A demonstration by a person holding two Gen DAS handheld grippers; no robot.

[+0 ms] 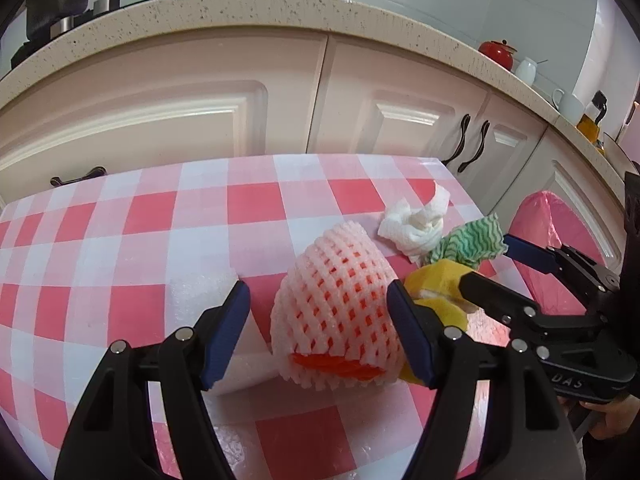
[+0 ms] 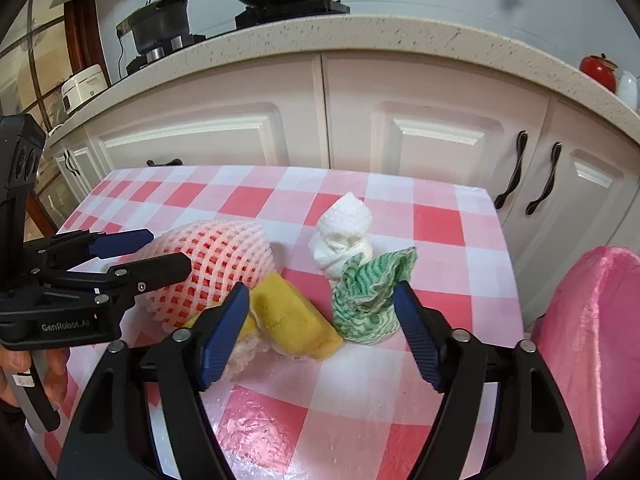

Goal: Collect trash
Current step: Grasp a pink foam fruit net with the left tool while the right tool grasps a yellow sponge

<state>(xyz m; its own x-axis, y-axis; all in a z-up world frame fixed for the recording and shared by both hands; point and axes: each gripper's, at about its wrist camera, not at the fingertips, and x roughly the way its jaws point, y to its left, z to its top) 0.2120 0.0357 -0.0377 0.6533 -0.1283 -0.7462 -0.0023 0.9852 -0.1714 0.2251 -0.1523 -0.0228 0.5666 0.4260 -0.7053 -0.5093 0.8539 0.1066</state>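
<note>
While wide open, left tongs (image 1: pixel 318 308) straddle foam net (image 1: pixel 340 308), right tongs (image 2: pixel 320 312) empty.

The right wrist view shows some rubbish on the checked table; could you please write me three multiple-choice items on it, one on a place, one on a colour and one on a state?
1. Where does the bin with the pink bag stand?
A. Off the table's right edge
B. In the middle of the table
C. On the counter

2. What colour is the crumpled wavy-striped cloth?
A. Blue and black
B. Green and white
C. Plain red

3. How are the right gripper's jaws?
A. Shut on the cloth
B. Shut on nothing
C. Open

Answers:
1 A: the bin sits beside and below the table, at its right edge.
2 B: the cloth shows green waves on white, next to the white tissue.
3 C: the right gripper has a wide gap between its blue pads, which hold nothing.
</note>
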